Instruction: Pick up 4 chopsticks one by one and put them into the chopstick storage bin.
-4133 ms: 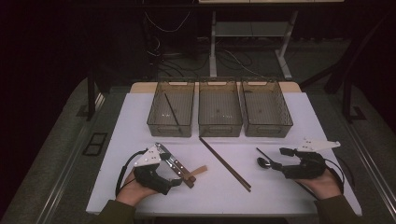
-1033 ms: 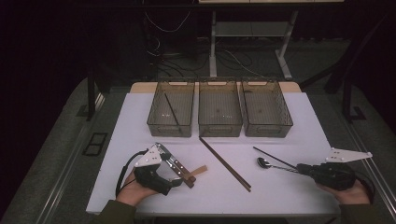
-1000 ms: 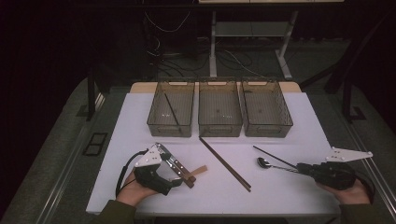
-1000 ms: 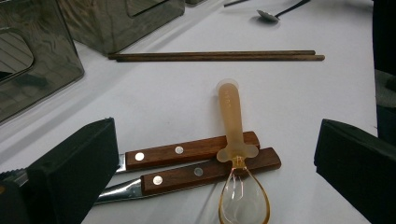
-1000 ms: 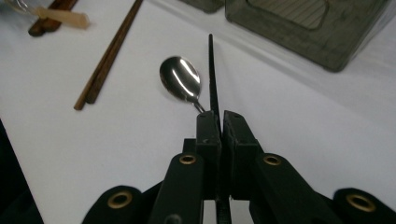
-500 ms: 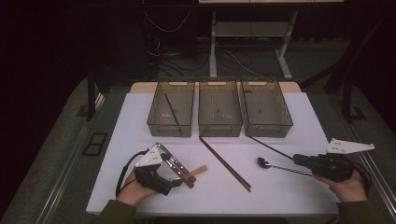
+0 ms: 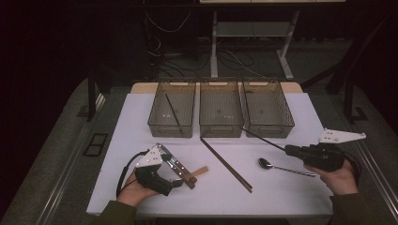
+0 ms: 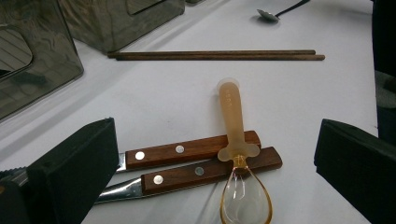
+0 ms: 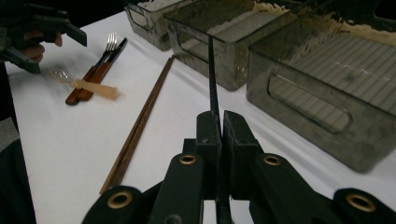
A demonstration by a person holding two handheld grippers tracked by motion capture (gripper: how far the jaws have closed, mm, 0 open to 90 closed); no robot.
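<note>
right tongs (image 7: 287, 149): pinching black chopstick (image 7: 263, 139), its tip just in front of right bin (image 7: 267, 108) | left tongs (image 8: 219, 163): spread over knives (image 8: 187, 161) | risk: thin stick may pivot in the pinch, strike bin wall, miss

The left gripper (image 8: 219, 154) has its two black jaws standing wide apart over the white table (image 8: 154, 98). Between them lie two wooden-handled utensils (image 8: 196, 161) side by side, with a translucent amber spoon (image 8: 236, 154) resting across their ends. At twelve o'clock lies a pair of brown chopsticks (image 8: 215, 55); at one o'clock, a metal spoon (image 8: 271, 13); at ten o'clock, smoky plastic bins (image 8: 32, 60).
</note>
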